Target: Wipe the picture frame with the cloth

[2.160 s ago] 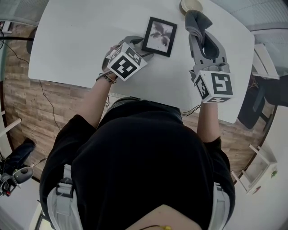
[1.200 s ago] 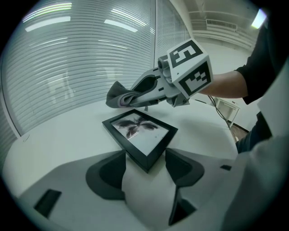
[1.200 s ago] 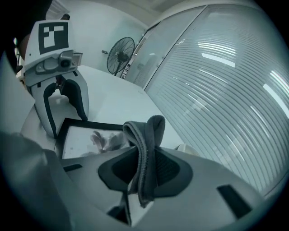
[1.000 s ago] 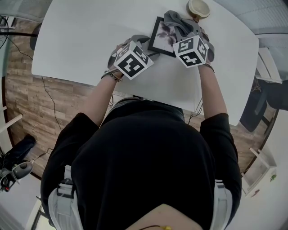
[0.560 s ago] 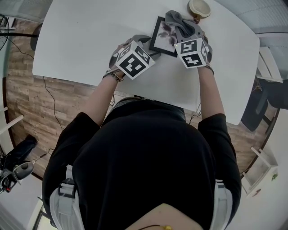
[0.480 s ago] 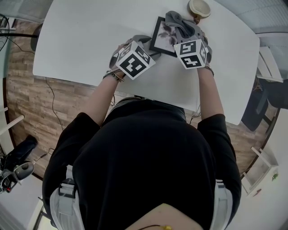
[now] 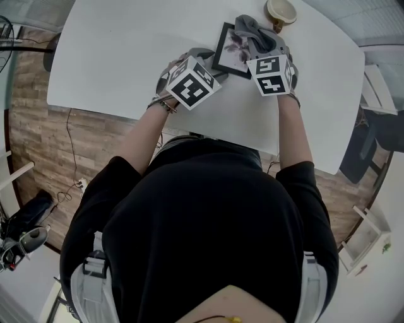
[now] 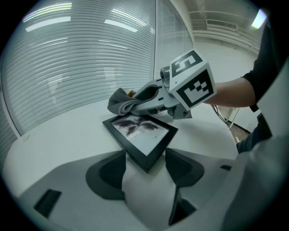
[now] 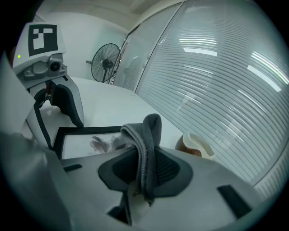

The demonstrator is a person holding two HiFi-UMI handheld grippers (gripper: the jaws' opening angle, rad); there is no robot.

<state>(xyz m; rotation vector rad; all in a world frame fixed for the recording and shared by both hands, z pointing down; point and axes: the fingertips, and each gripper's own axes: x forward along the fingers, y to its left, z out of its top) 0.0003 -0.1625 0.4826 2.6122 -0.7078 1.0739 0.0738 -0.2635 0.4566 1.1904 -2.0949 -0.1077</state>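
A black picture frame (image 7: 230, 49) with a dark flower print lies flat on the white table (image 7: 126, 50). My left gripper (image 7: 211, 70) is shut on the frame's near left corner (image 8: 144, 155), which sits wedged between the two jaws. The right gripper (image 7: 262, 47) is shut on a folded grey cloth (image 7: 254, 33). The cloth (image 9: 145, 144) sticks up from between those jaws and rests over the frame's far right part (image 9: 86, 140). In the left gripper view the cloth (image 8: 121, 101) lies at the frame's far edge, under the right gripper (image 8: 135, 106).
A cream cup (image 7: 279, 9) with a brown base (image 9: 195, 145) stands just beyond the cloth, near the table's far edge. Slatted blinds (image 9: 216, 76) run behind the table. A standing fan (image 9: 103, 61) is far off. The table's near edge (image 7: 208, 129) is close to my body.
The right gripper has carried the cloth from the right of the frame onto its far right part. Over the last second it shifted only slightly. The left gripper stayed on the corner.
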